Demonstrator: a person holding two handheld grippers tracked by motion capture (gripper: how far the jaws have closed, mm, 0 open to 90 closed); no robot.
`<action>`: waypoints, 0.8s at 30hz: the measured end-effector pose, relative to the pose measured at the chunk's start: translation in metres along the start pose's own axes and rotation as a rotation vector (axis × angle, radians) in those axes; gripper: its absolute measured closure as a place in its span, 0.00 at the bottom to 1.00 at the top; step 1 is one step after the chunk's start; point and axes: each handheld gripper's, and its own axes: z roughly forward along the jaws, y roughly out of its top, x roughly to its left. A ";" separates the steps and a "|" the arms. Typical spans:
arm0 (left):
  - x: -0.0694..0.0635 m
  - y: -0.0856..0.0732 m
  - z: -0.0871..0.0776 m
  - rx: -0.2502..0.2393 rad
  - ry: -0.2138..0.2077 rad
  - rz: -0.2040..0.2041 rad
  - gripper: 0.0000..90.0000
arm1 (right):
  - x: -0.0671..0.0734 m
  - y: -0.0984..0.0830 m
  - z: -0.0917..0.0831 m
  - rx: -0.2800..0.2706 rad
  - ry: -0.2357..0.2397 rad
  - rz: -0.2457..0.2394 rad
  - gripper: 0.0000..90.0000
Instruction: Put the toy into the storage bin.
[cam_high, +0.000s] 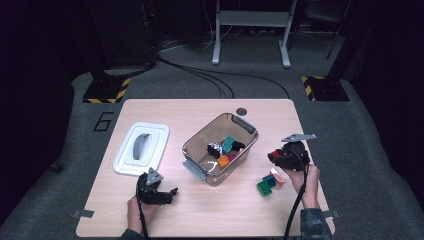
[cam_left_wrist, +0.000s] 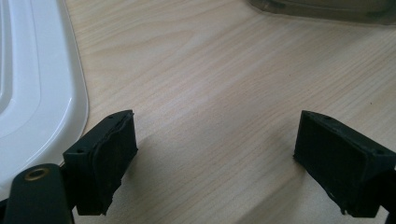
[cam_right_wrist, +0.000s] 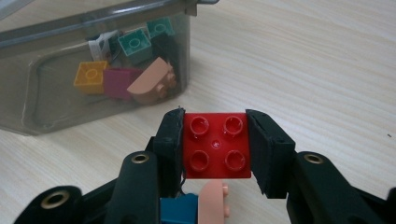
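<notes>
We see the table, then the clear box whose bricks blur together behind its tinted wall, and the white lid, cut off in the left gripper view. Our left gripper rests with jaws wide and empty. Our right gripper clamps the red brick beside the box; loose bricks below lie partly hidden.

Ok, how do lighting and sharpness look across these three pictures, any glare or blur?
High view: dark surroundings, pale wooden table evenly lit, small things soft. Left gripper view: sharp grain, soft shadows under the open left claw, mild sheen on the white plastic lid. Right gripper view: red four-stud brick crisp, clear plastic box slightly hazy.
</notes>
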 end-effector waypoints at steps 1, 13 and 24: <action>0.000 0.000 0.000 0.000 0.000 0.000 0.14 | 0.000 0.002 0.000 -0.007 0.001 0.008 0.65; 0.000 0.000 0.000 -0.006 0.004 -0.002 0.14 | -0.003 0.023 -0.005 -0.033 -0.005 -0.011 0.65; 0.000 0.000 0.000 -0.007 0.004 -0.003 0.14 | -0.004 0.042 -0.008 -0.054 -0.017 -0.025 0.65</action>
